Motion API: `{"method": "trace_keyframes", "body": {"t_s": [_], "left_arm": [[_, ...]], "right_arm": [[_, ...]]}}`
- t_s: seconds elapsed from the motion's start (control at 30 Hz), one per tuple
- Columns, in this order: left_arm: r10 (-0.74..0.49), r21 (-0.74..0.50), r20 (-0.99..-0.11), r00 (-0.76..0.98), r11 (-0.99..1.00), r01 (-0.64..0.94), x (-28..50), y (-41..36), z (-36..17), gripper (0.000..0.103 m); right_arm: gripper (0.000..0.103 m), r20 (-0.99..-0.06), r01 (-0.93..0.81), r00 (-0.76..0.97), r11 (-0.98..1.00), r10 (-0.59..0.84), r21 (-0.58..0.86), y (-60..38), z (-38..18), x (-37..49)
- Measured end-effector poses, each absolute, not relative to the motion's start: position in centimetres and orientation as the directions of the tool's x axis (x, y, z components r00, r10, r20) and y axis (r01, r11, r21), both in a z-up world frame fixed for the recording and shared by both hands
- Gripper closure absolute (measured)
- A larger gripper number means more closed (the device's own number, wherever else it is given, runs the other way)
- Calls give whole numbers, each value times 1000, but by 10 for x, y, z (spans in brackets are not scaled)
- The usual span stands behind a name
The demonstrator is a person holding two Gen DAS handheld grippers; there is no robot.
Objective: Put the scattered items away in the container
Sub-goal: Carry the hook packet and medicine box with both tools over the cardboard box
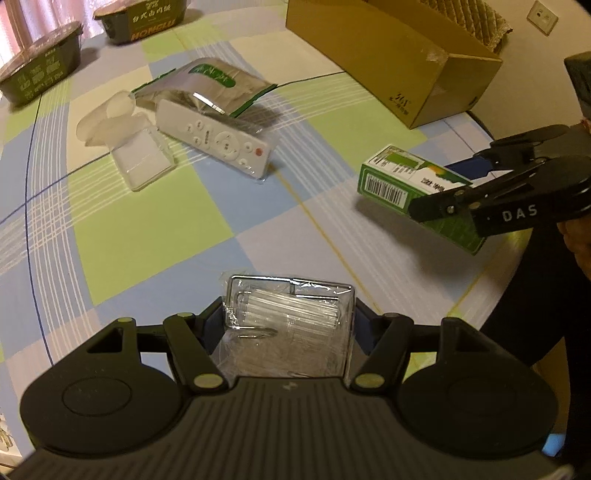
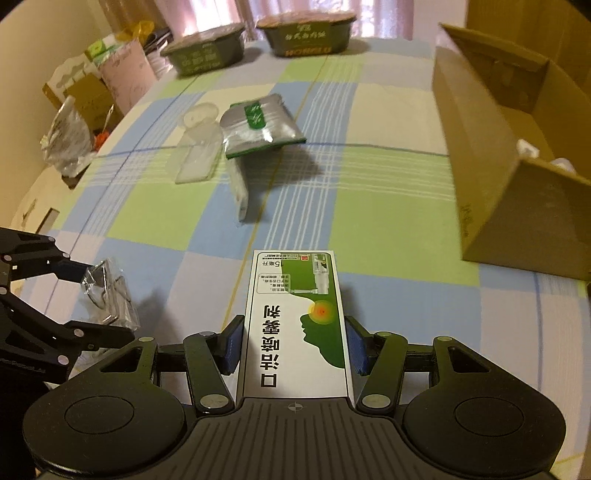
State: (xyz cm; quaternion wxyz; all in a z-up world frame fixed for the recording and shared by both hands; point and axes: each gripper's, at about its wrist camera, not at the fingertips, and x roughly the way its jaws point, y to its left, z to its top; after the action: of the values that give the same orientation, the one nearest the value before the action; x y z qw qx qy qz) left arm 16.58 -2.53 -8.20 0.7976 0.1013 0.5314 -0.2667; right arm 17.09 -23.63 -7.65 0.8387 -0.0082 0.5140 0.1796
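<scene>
My left gripper (image 1: pixel 290 314) is shut on a clear plastic packet (image 1: pixel 291 295) with see-through tubes inside, held low over the checked tablecloth. My right gripper (image 2: pixel 295 343) is shut on a green-and-white spray carton (image 2: pixel 295 295), lifted a little off the cloth. In the left wrist view the carton (image 1: pixel 402 177) hangs at the right in the right gripper (image 1: pixel 450 181). The open cardboard box (image 2: pixel 498 184) stands to the right; something white shows inside. On the cloth lie a white remote (image 1: pixel 218 140), a silver-green pouch (image 1: pixel 207 85) partly over it, and a clear plastic case (image 1: pixel 125 144).
Two dark green lidded bowls (image 2: pixel 207 51) (image 2: pixel 306 33) stand at the table's far edge. Bags and cartons (image 2: pixel 92 85) crowd the floor beyond the left edge. A wall socket (image 1: pixel 542 16) shows behind the box. A person's hand (image 1: pixel 576 236) holds the right gripper.
</scene>
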Motion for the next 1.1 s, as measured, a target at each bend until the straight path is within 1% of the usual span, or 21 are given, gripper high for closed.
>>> {"method": "trace_keyframes", "body": {"t_s": [0.3,0.5,0.67,0.9,1.1], "left_arm": [[-349,-110,-875,334,817,566,173,-60,-47,39],[-372,-54,-859,352,750,660,185,-105,-19,39],[-404,-30,-838,367,706,708,202,-143,6,39],[-444,-9,-814,375,654,756,228,-198,36,39],[-461,16,-806,371,609,793,248,-243,43,39]], "right_arm": [[45,-816,-274,509,950,273,148,-266,-31,163],[45,-784,-260,568,958,250,117,-289,-4,167],[45,-750,-221,624,970,222,103,-319,18,178],[45,-720,-175,673,983,167,65,-362,36,200],[45,-714,-145,689,989,127,36,-395,39,222]]}}
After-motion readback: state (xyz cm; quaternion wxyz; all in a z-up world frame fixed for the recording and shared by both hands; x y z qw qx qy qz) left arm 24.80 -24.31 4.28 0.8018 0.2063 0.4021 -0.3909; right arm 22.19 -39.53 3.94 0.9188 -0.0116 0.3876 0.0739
